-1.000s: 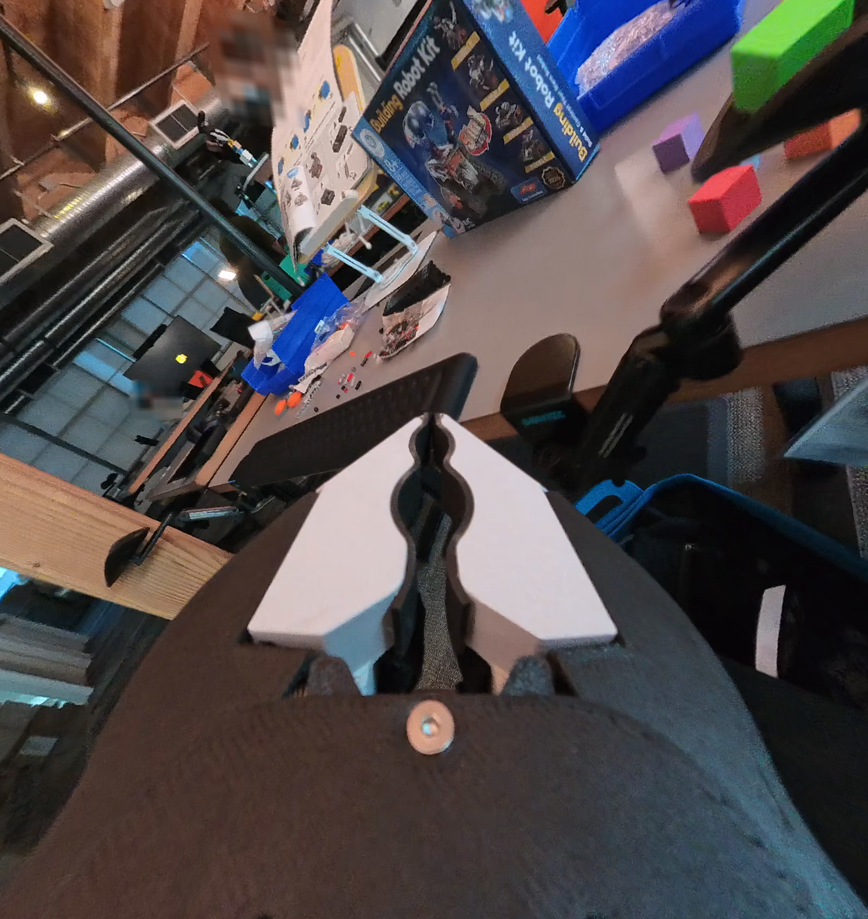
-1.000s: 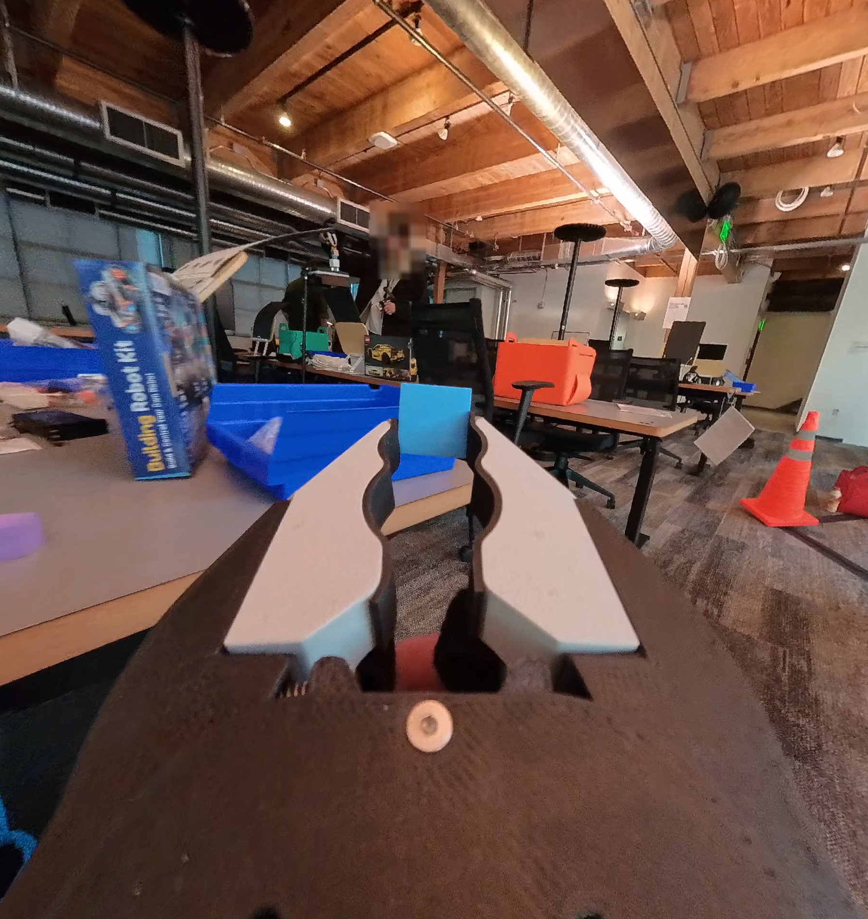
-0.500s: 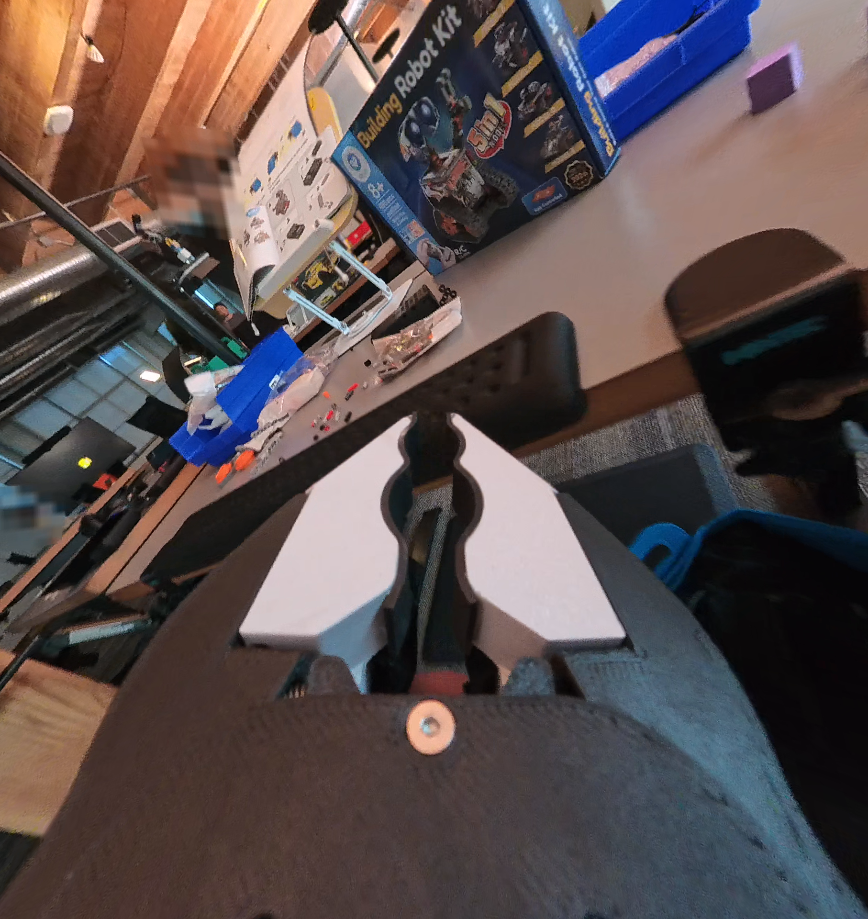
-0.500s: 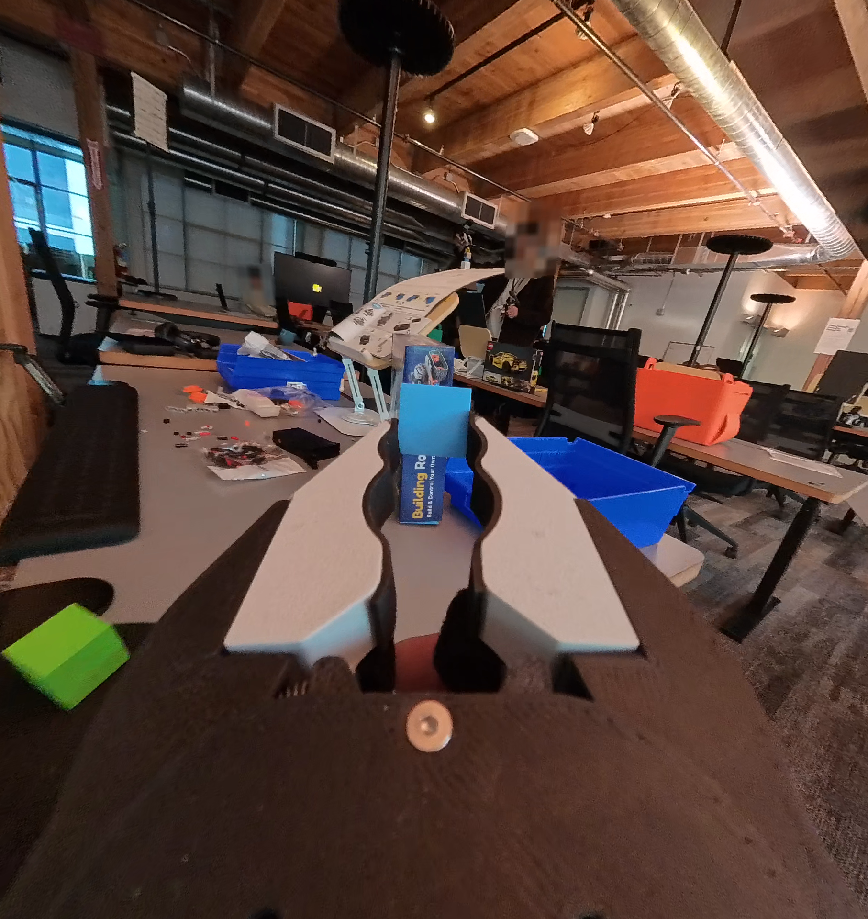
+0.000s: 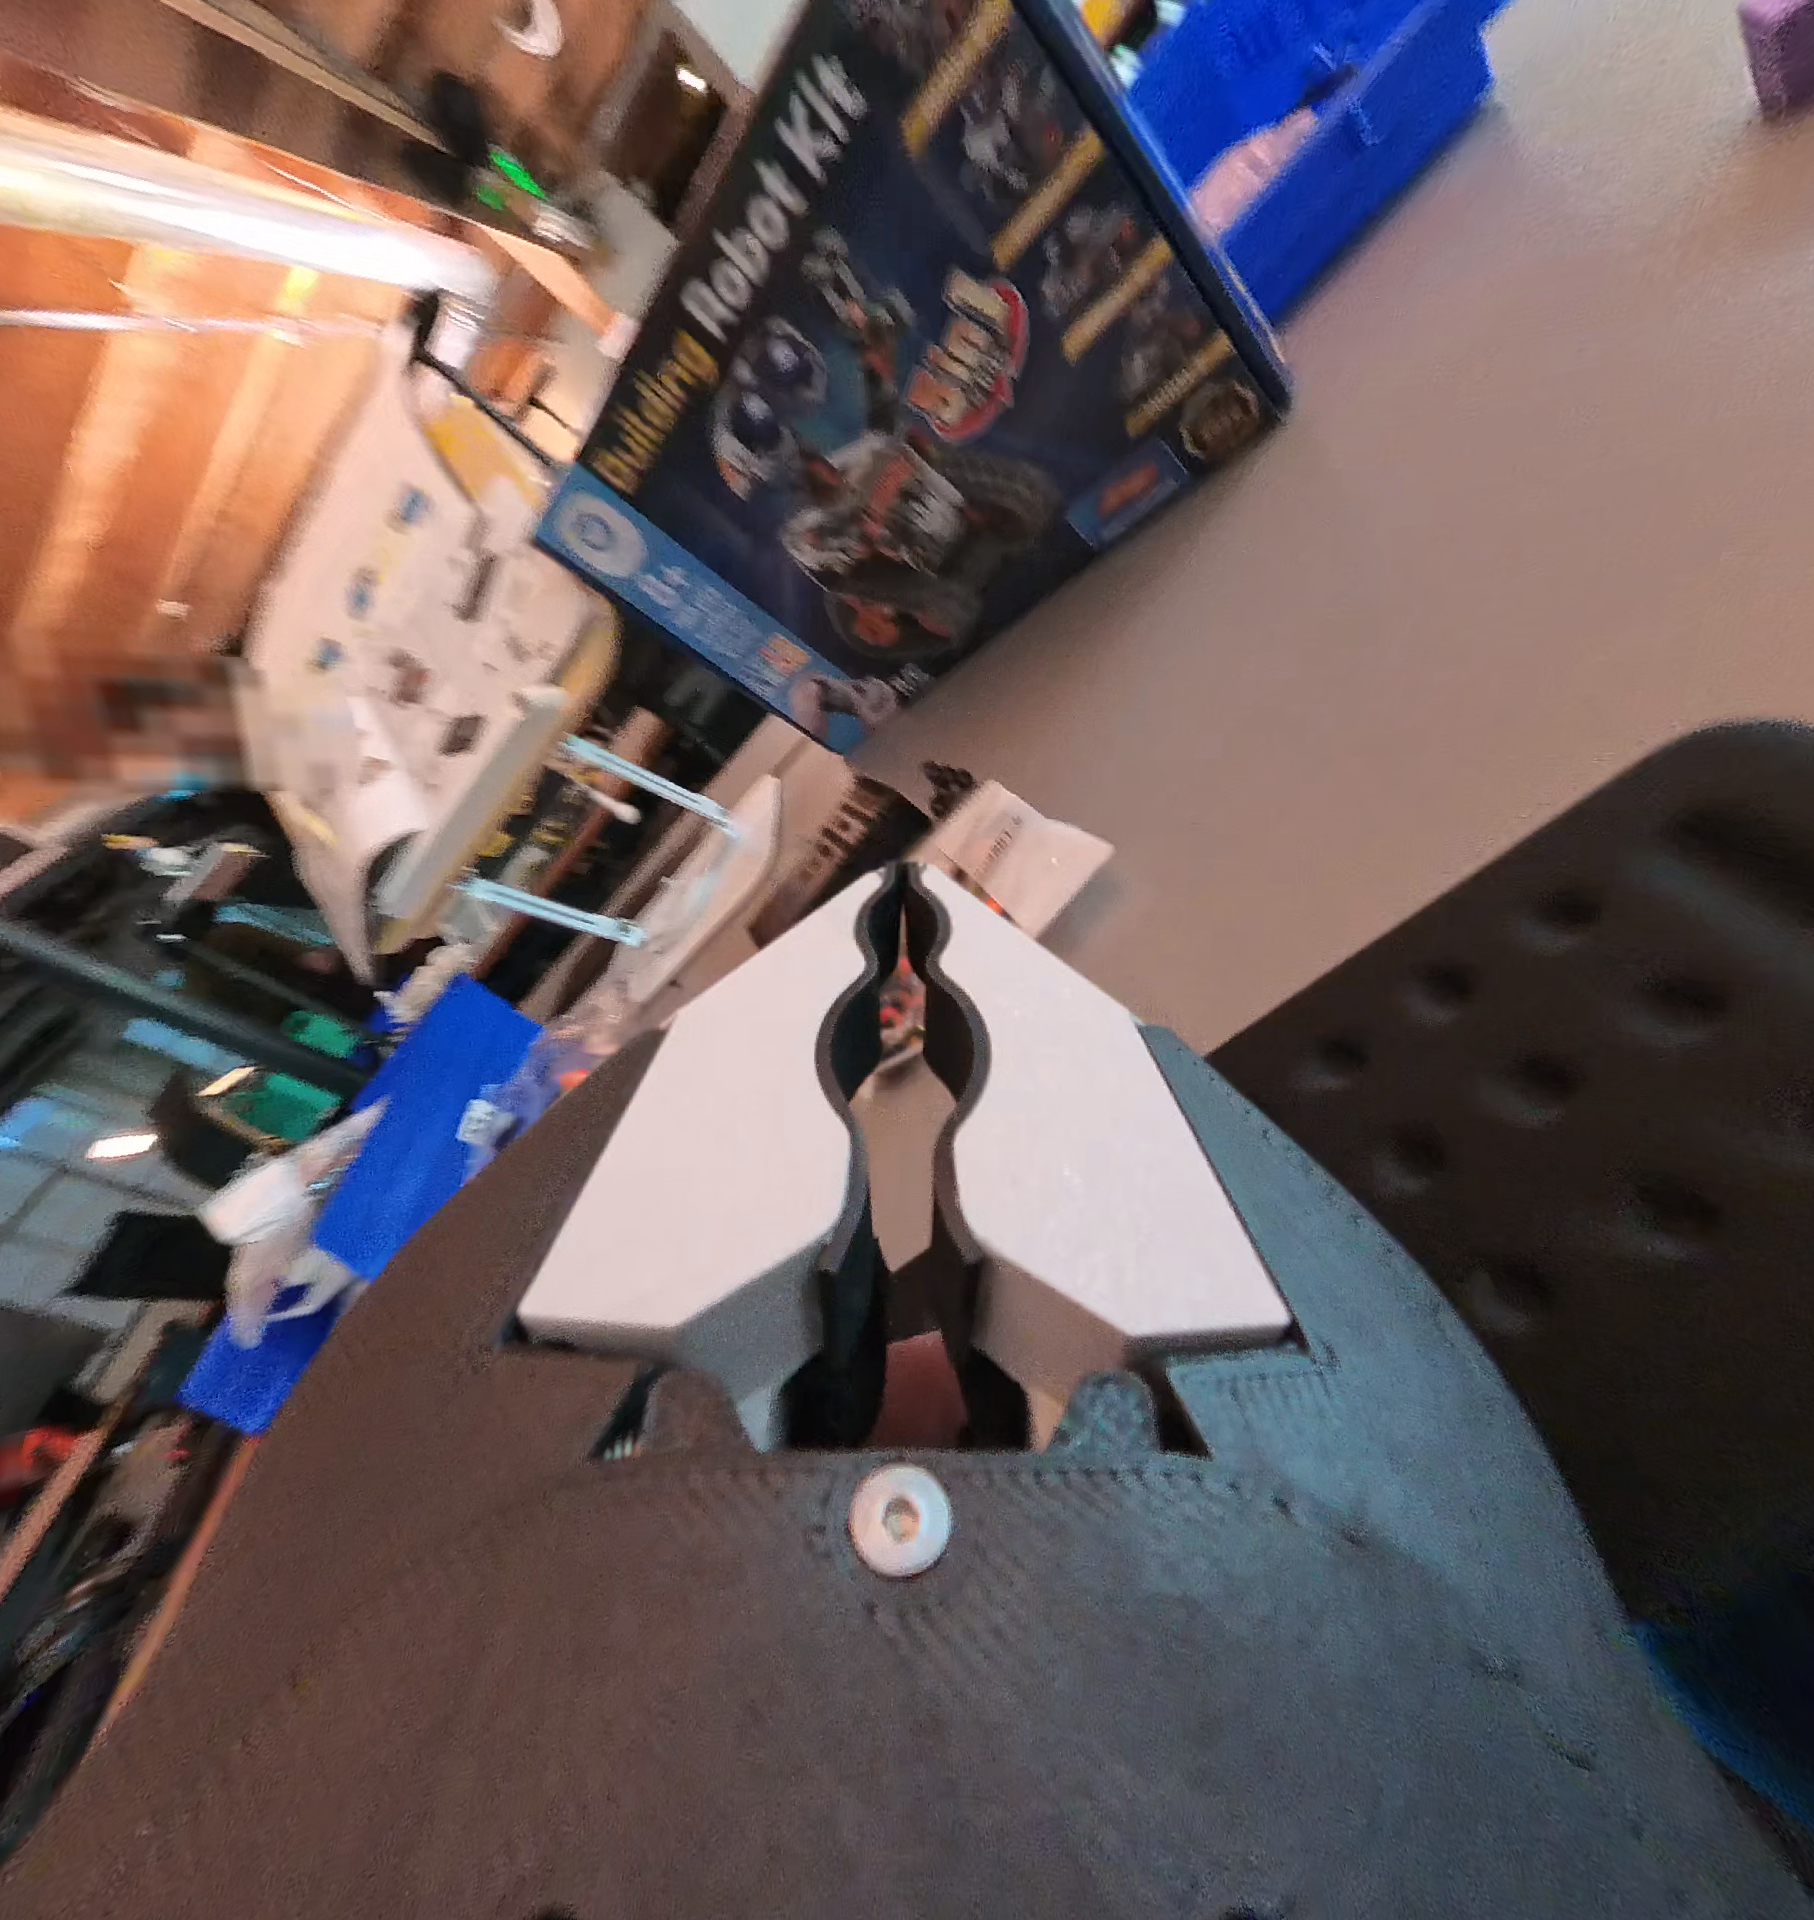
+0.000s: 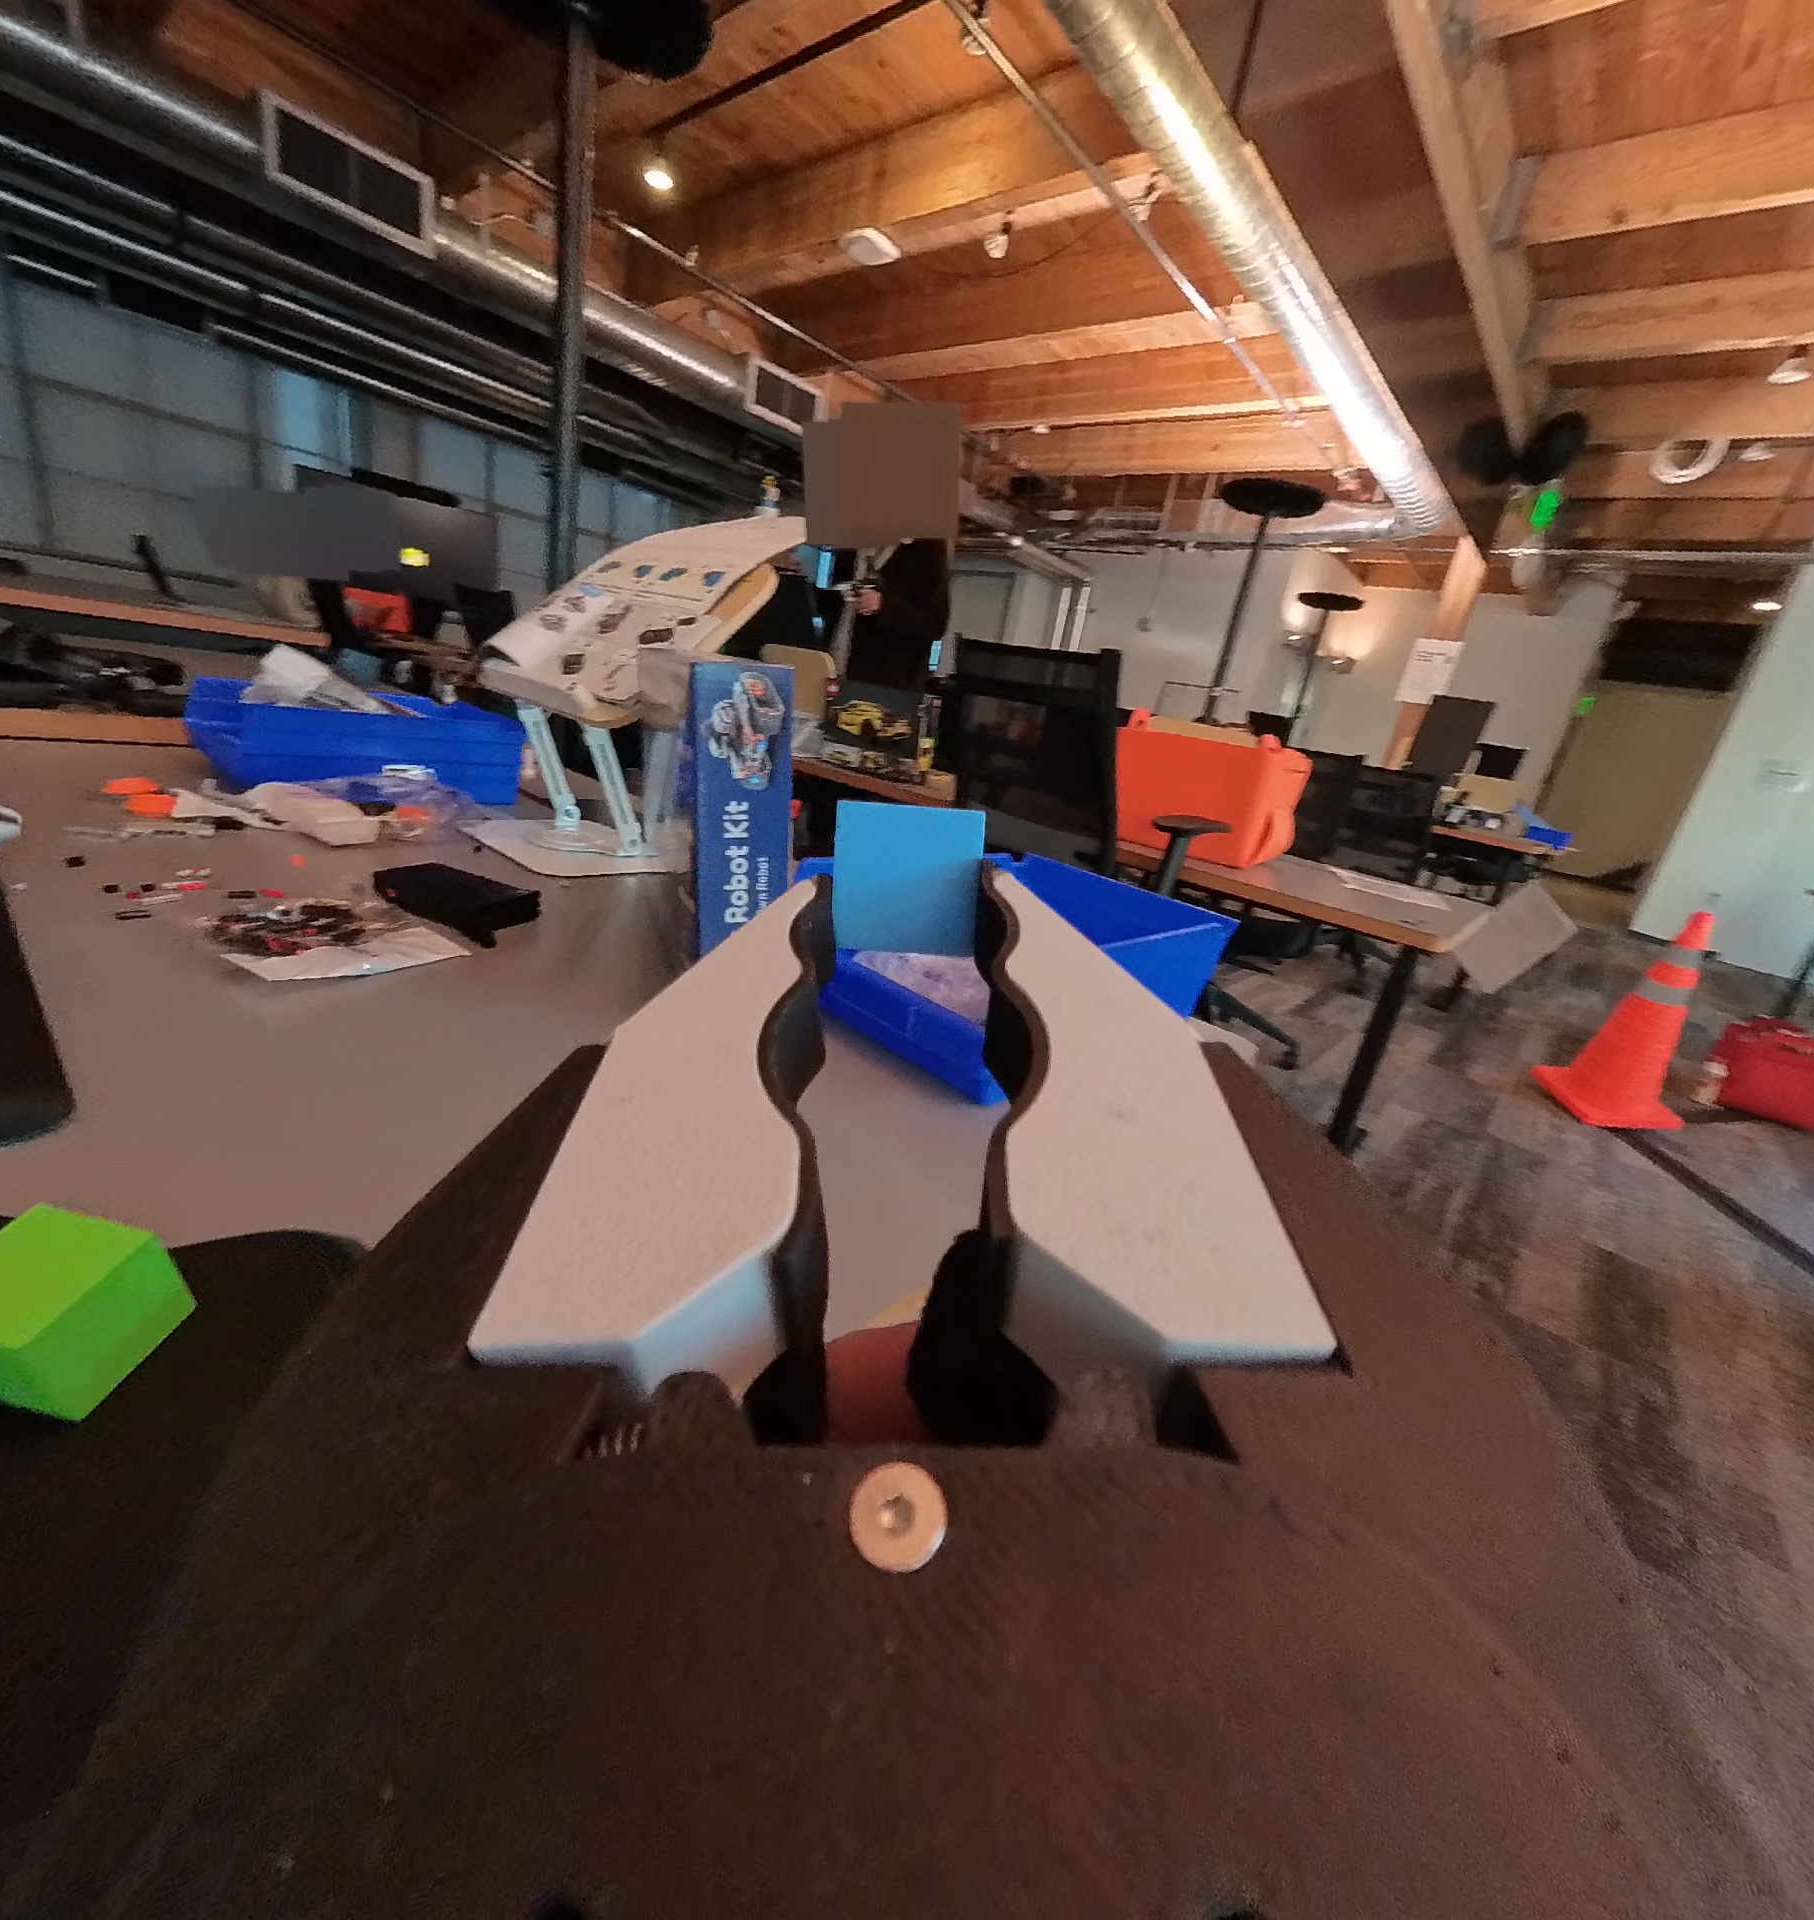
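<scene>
My right gripper (image 6: pixel 908 883) is shut on a light blue square block (image 6: pixel 908 862), held upright between the fingertips above the grey table (image 6: pixel 311 1060). Just beyond it stands a blue bin (image 6: pixel 1121 935) with a clear bag inside. A green block (image 6: pixel 51 1304) rests on a dark surface at the lower left. My left gripper (image 5: pixel 901 881) is shut and empty, low over the table (image 5: pixel 1454 520). It points at a loose paper sheet (image 5: pixel 1028 862), with the big robot-kit box (image 5: pixel 913 395) farther off. A purple block (image 5: pixel 1807 52) lies at the far right.
A black perforated pad (image 5: pixel 1557 1091) lies right of the left gripper. A booklet on a stand (image 6: pixel 633 623), another blue bin (image 6: pixel 352 738), small scattered parts (image 6: pixel 290 925) and a black pouch (image 6: pixel 456 899) sit on the table. A person (image 6: pixel 898 623) stands behind. An orange cone (image 6: pixel 1630 1039) is on the floor. My right fingertips sit around 50 centimetres from my left ones.
The left view has swung up from the table edge and chair to over the table, closer to the box. The right view panned left along the table, still gripping the blue block.
</scene>
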Demonstrator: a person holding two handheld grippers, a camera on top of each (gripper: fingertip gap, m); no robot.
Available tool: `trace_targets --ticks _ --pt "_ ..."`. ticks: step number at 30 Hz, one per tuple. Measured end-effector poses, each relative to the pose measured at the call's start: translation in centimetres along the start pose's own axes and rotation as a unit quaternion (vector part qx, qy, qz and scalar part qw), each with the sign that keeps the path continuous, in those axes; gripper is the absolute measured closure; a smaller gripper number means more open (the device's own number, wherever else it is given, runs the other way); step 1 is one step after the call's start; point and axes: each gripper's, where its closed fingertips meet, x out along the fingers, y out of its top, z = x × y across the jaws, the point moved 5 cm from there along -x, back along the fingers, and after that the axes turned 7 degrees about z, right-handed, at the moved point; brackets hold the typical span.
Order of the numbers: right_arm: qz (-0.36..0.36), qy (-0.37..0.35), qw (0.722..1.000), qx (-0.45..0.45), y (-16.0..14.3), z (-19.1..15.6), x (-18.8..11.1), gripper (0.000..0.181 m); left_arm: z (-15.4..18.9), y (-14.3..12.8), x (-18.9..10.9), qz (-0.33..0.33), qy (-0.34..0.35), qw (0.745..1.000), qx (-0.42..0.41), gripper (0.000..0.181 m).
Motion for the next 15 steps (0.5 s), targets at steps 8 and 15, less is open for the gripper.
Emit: trace_targets --ticks 8,15 --pt "0.002 -0.146 0.988 -0.047 3.8 -2.6 -7.0 0.156 -3.0 -7.3 3.0 -0.029 -0.103 0.994 0.005 0.181" --pt "-0.004 -0.247 0.962 -0.113 9.6 -11.9 -10.7 0.156 -2.5 -8.5 2.9 -0.003 -0.175 0.983 0.055 0.181"
